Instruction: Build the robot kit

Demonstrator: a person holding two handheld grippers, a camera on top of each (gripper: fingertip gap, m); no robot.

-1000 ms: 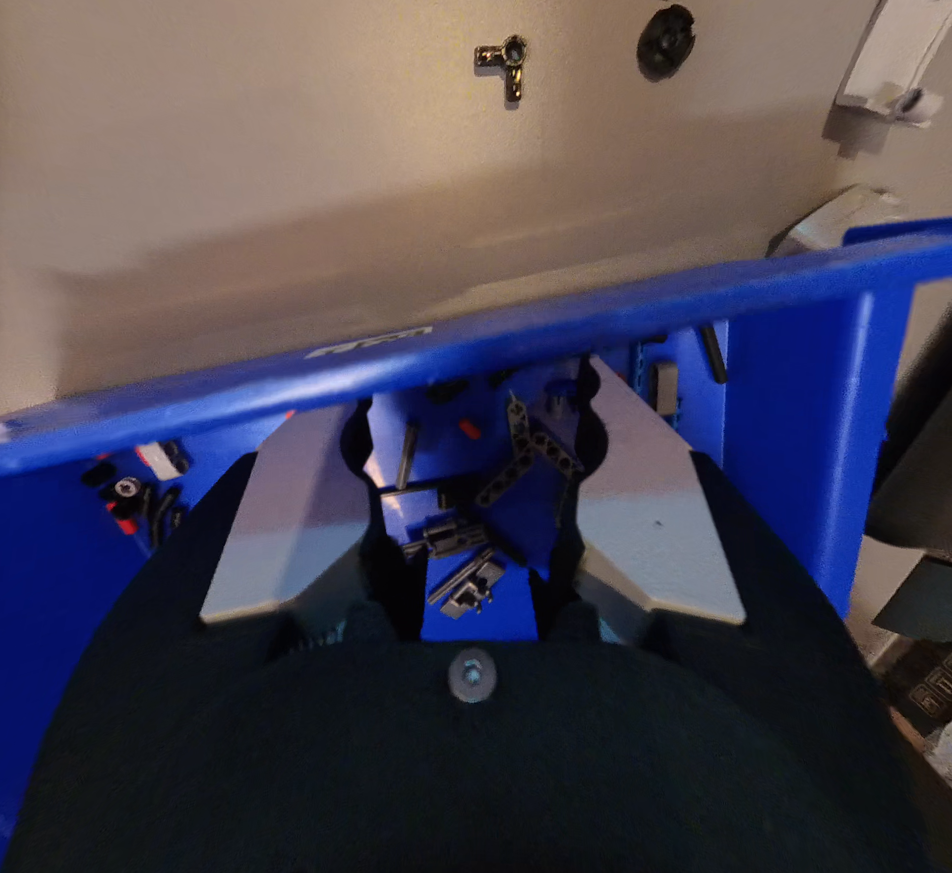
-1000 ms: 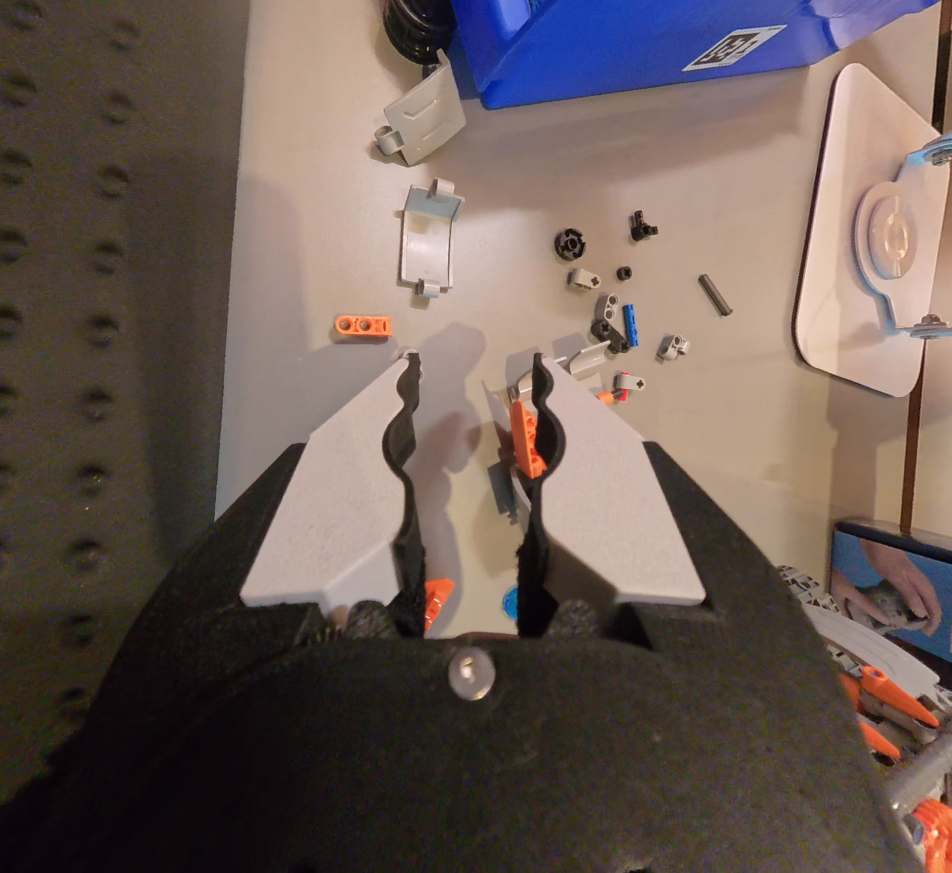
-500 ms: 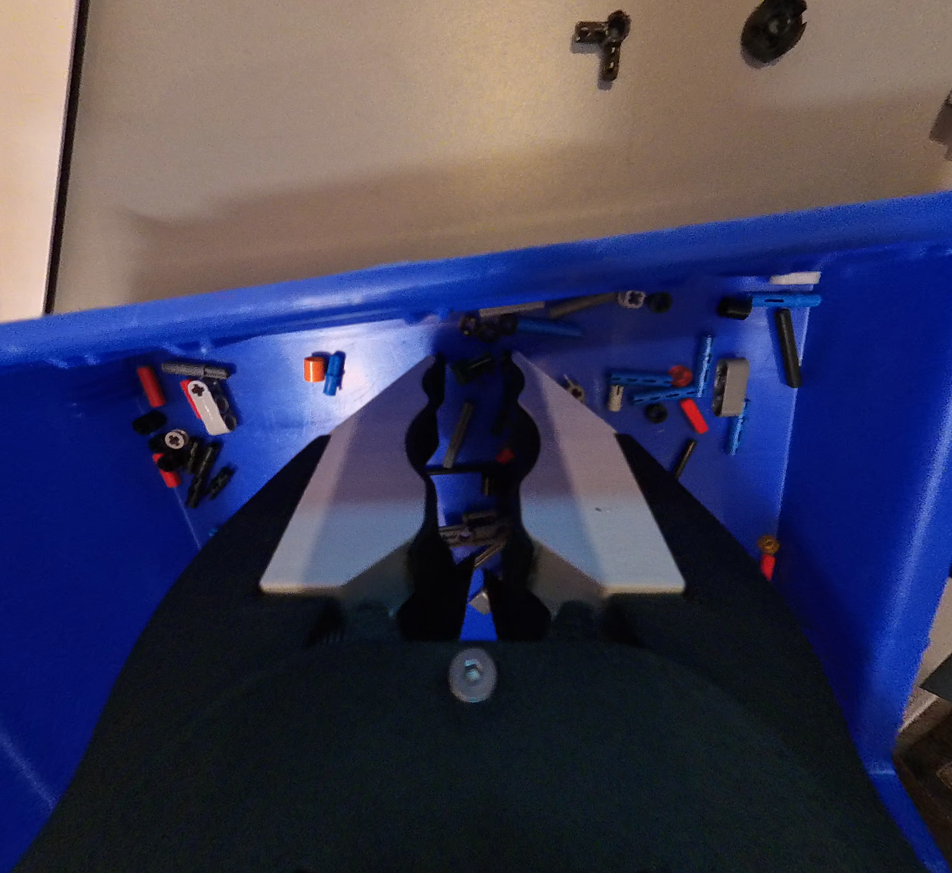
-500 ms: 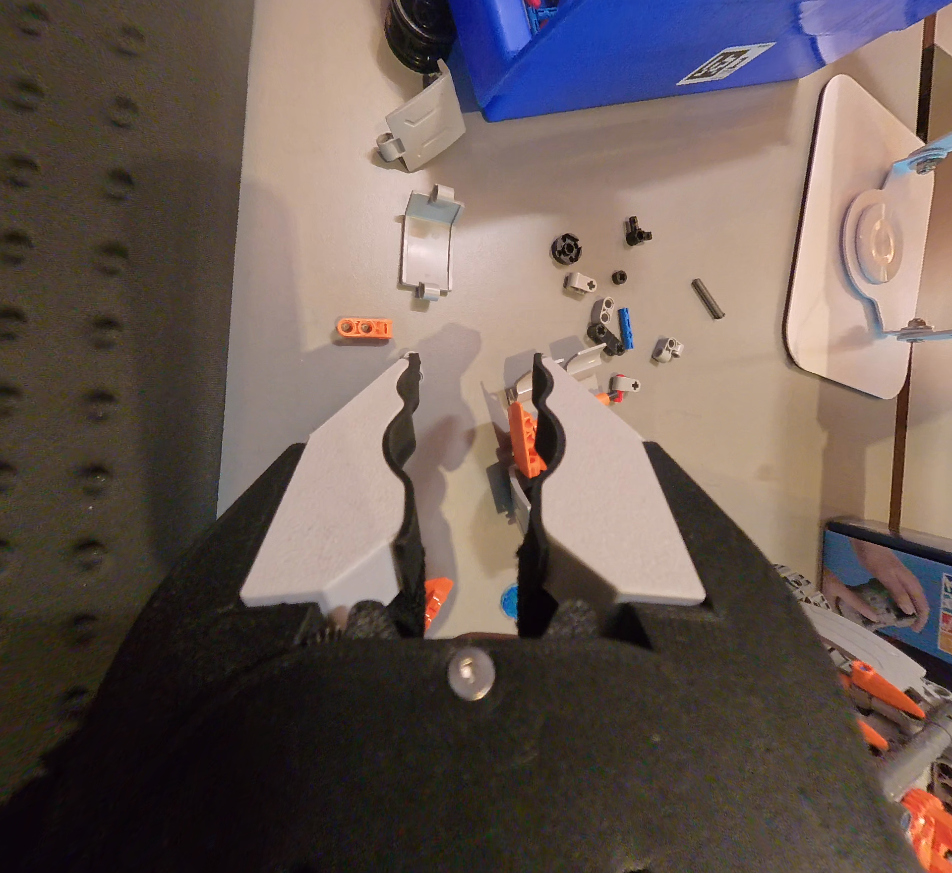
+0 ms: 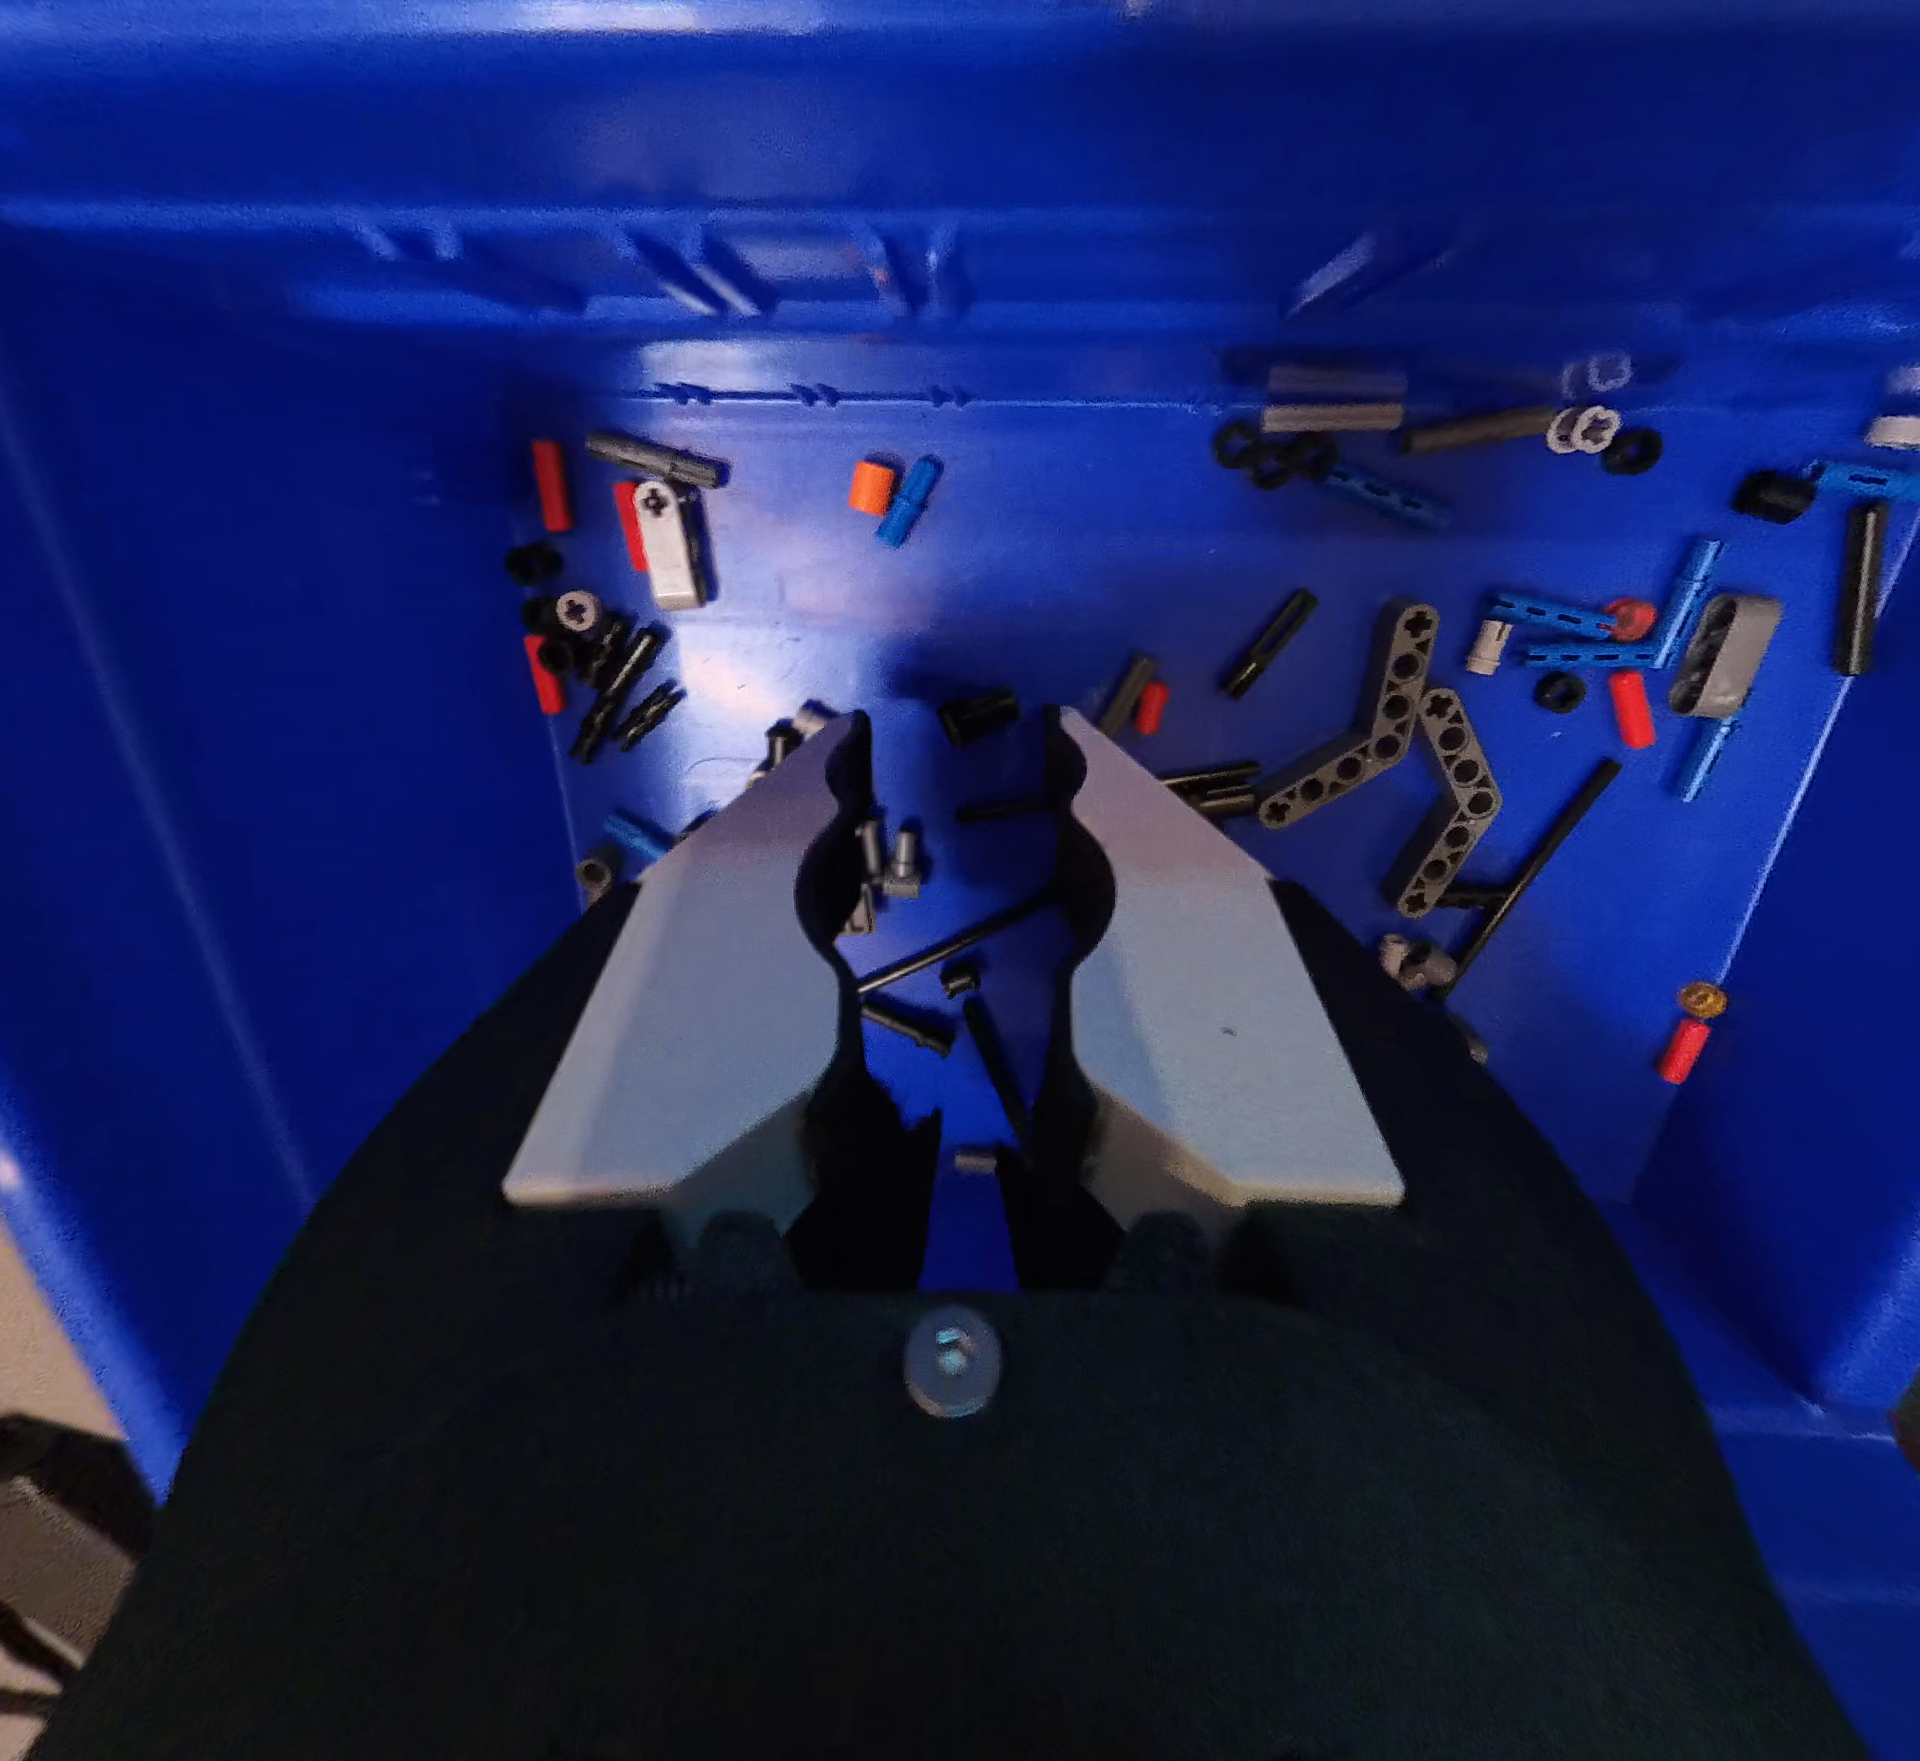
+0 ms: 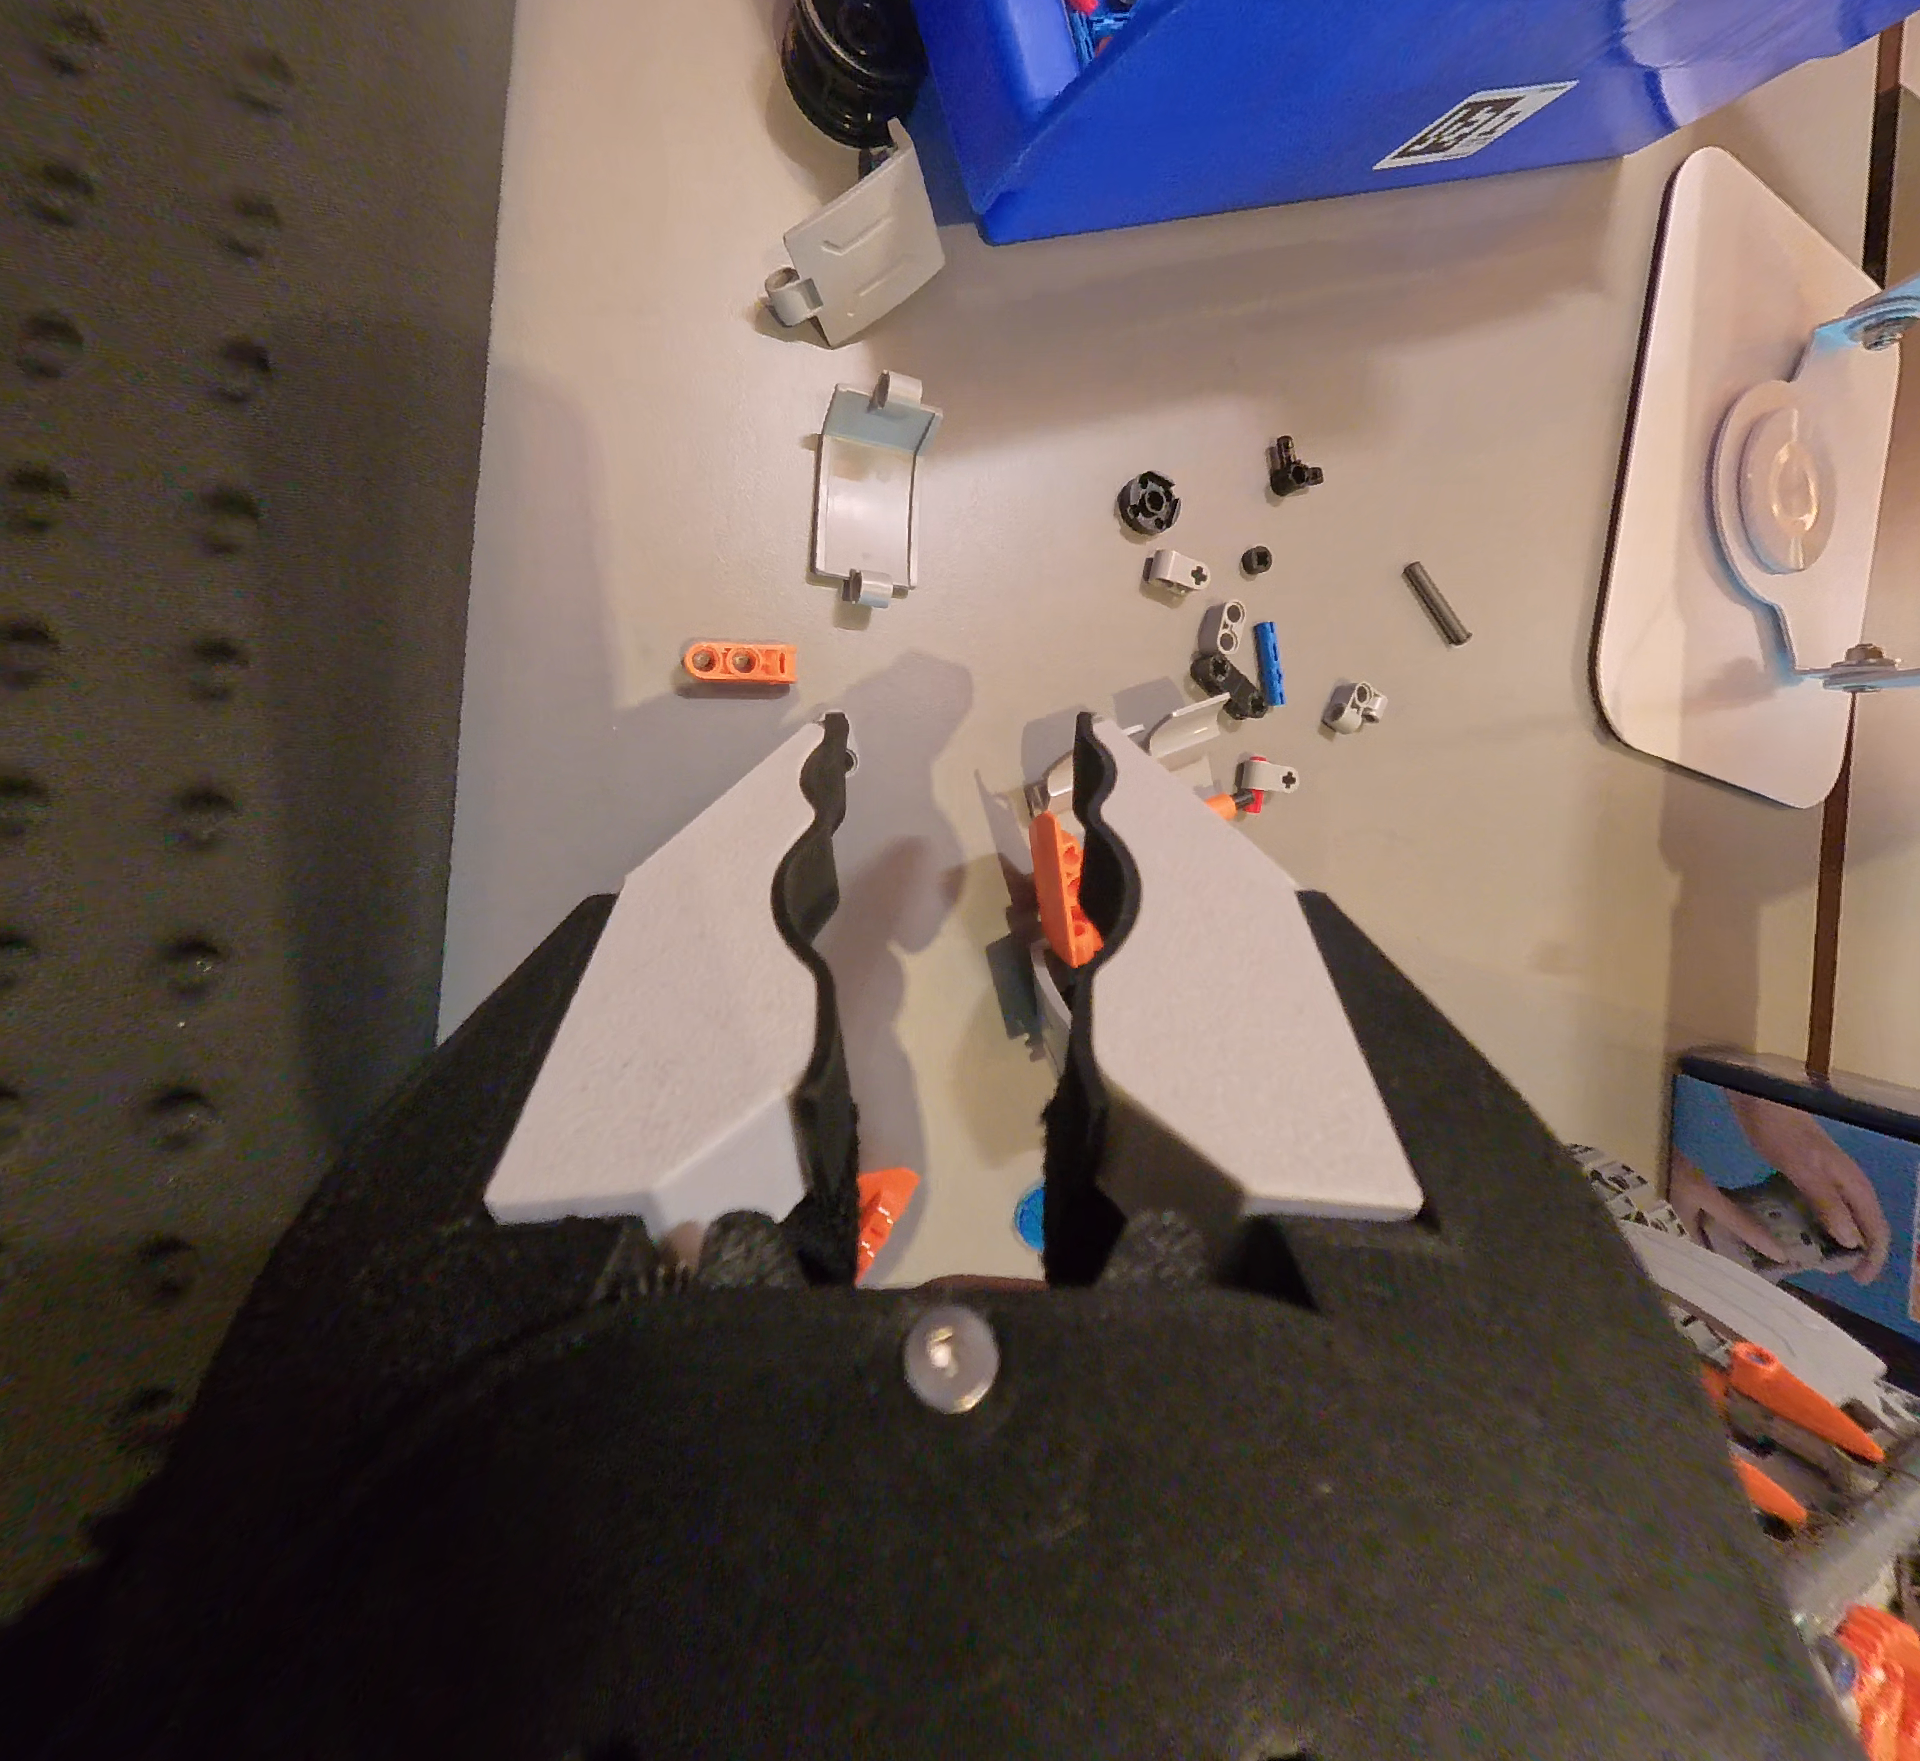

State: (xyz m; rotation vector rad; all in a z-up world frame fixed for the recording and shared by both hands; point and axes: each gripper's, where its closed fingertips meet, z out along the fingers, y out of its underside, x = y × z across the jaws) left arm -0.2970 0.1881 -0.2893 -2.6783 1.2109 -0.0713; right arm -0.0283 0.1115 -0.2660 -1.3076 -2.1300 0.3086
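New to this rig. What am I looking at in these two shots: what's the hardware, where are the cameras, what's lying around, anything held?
There is no robot arm: a person holds two handheld grippers, each with a wide-angle camera looking forward along its two grey fingers.

Left wrist view: the left gripper points into a blue plastic bin, jaws open and empty, above small building-toy parts: black axles, pins and two grey angled beams.

Right wrist view: the right gripper is above a beige table, jaws open, gripping nothing. An orange curved piece lies beside its right finger; whether they touch is unclear. Farther off lie an orange two-hole beam, two grey panels, a black tyre, scattered small connectors and the same bin.
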